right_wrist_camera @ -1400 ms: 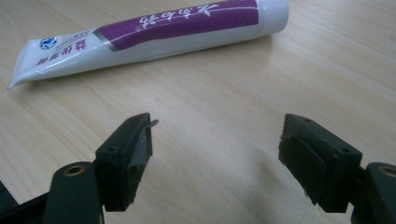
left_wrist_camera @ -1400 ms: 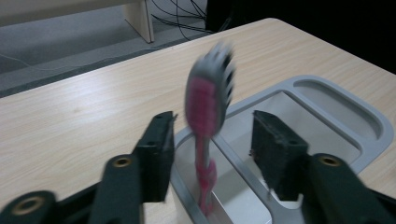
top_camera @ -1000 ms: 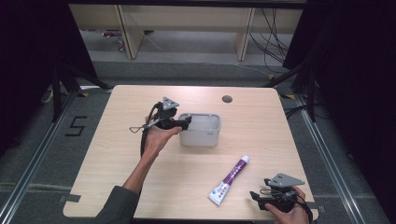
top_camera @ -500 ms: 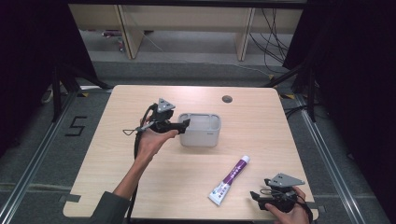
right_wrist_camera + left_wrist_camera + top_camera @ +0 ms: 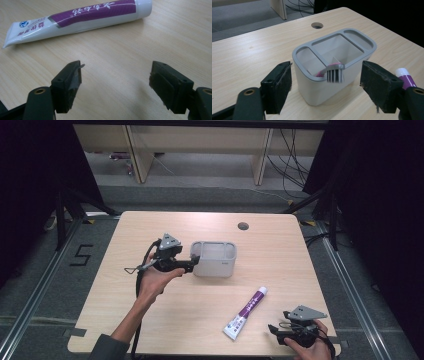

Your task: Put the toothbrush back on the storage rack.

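R gripper (image 5: 274, 329) sits at the near edge of the counter (image 5: 150, 330), fingers (image 5: 67, 86) spread wide, nothing between them. Toothpaste tube (image 5: 75, 17) lies flat just beyond it, cap end pointing away, untouched.

L gripper (image 5: 325, 91) is mid-counter, just beside the grey holder (image 5: 332, 92). Its fingers have just been opening and now stand wide, either side of the holder's near end w/o pressing on it; no grip.

Toothbrush (image 5: 332, 72) leans in the holder's near compartment, head poking over the rim.

Judgement: brush drop-off looks done; L hand clearing off. Next prob. the tube: R needs to reach fwd, straddle its body across the width, close gently, lift w/o squashing.
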